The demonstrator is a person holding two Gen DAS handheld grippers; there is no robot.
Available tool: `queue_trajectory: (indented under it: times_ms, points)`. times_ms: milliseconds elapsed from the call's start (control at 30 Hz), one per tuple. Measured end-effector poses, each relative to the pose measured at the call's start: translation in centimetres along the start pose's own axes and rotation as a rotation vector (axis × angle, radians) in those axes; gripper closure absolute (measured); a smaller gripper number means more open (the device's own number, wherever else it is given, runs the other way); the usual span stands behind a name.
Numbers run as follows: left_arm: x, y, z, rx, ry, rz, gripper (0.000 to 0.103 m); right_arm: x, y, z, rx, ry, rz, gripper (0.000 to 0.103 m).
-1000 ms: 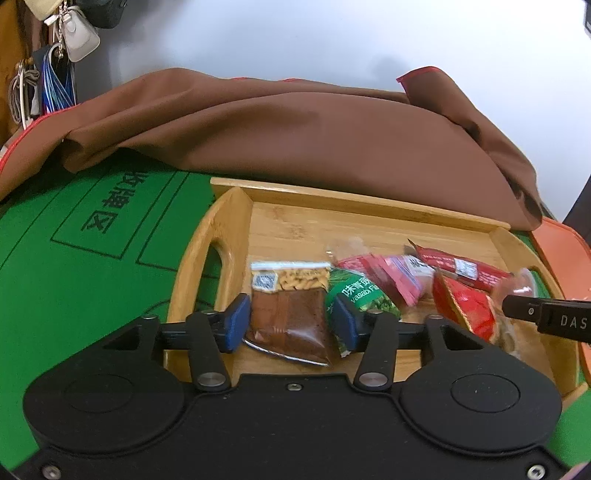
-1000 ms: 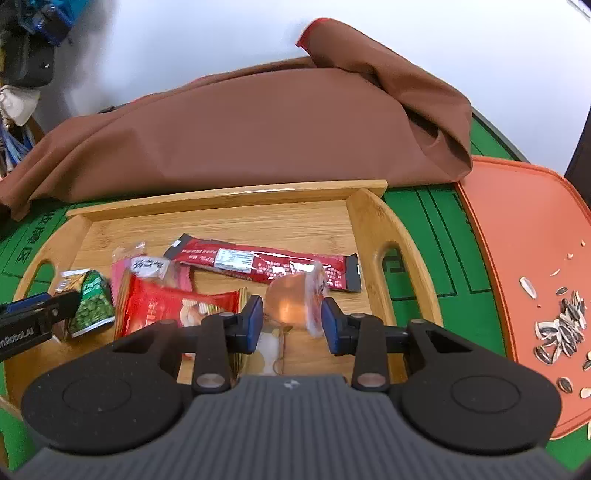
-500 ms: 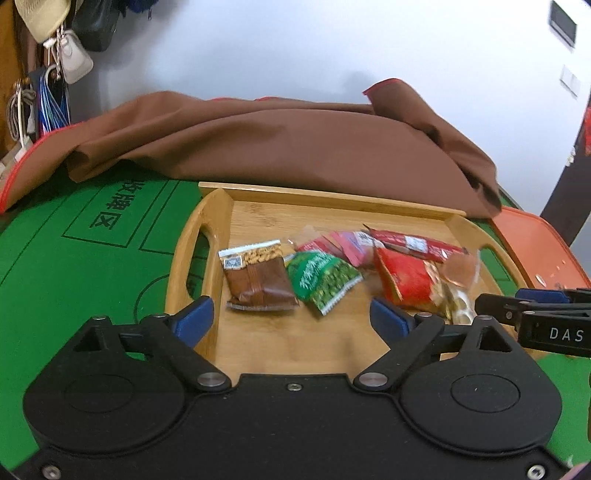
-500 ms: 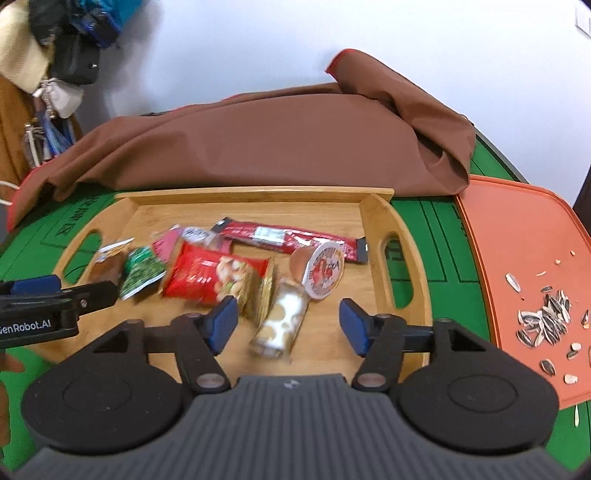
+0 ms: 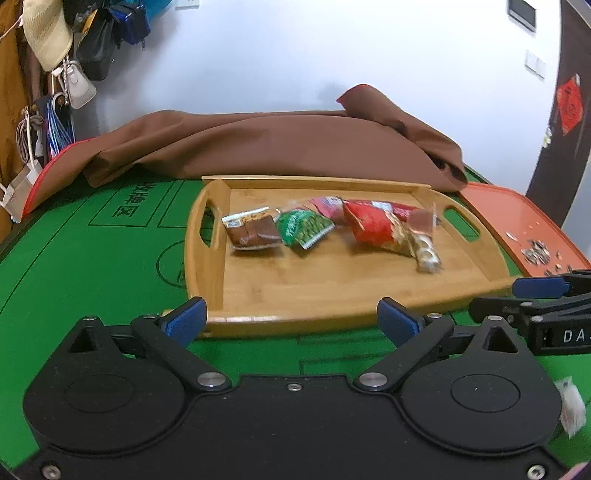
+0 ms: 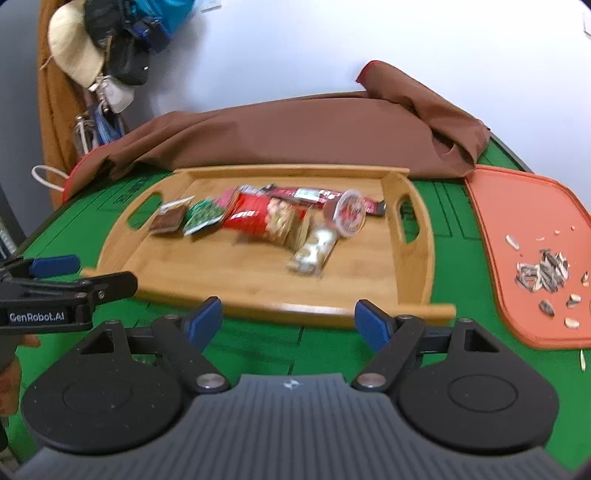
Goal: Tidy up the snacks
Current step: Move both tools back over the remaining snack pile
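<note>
A bamboo tray (image 5: pixel 332 295) (image 6: pixel 229 291) holds several snacks in a row: a brown peanut packet (image 5: pixel 251 230) (image 6: pixel 170 219), a green pea packet (image 5: pixel 304 229) (image 6: pixel 203 218), a red bag (image 5: pixel 371 225) (image 6: pixel 255 218), a long red bar (image 6: pixel 306 194), a jelly cup (image 5: pixel 421 221) (image 6: pixel 347 214) and a pale wrapped biscuit (image 5: pixel 426 251) (image 6: pixel 314 251). My left gripper (image 5: pixel 291 319) is open and empty, just in front of the tray's near edge. My right gripper (image 6: pixel 288 319) is open and empty, also at the near edge.
A brown cloth (image 5: pixel 277 147) (image 6: pixel 295 133) lies heaped behind the tray. An orange board (image 5: pixel 517 225) (image 6: pixel 532 236) with sunflower seeds (image 6: pixel 543 271) lies to the right. The table is green felt (image 5: pixel 92 266). Bags and a hat (image 5: pixel 48 33) hang at the far left.
Both grippers let go of their snacks, opened wide and pulled back from inside the tray to in front of its near edge. The snacks stay in the tray.
</note>
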State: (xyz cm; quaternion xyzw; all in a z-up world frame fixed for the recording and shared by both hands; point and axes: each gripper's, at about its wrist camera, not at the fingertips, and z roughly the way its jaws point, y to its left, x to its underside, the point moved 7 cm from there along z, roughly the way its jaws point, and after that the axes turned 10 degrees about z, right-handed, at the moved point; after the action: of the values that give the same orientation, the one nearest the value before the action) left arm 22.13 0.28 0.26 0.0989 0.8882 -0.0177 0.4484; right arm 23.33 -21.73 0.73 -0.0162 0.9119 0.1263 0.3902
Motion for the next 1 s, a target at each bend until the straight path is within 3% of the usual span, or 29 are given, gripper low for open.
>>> queue_trajectory:
  times_ms: [567, 1000]
  points:
    - [4.0, -2.3, -3.4, 0.005, -0.023, 0.053, 0.003, 5.5, 1.8, -3.9, -0.074, -0.008, -0.054, 0.014]
    - [5.7, -2.4, -4.0, -0.001, -0.013, 0.068, 0.002, 8.0, 3.4, -5.3, -0.075, -0.023, -0.138, 0.012]
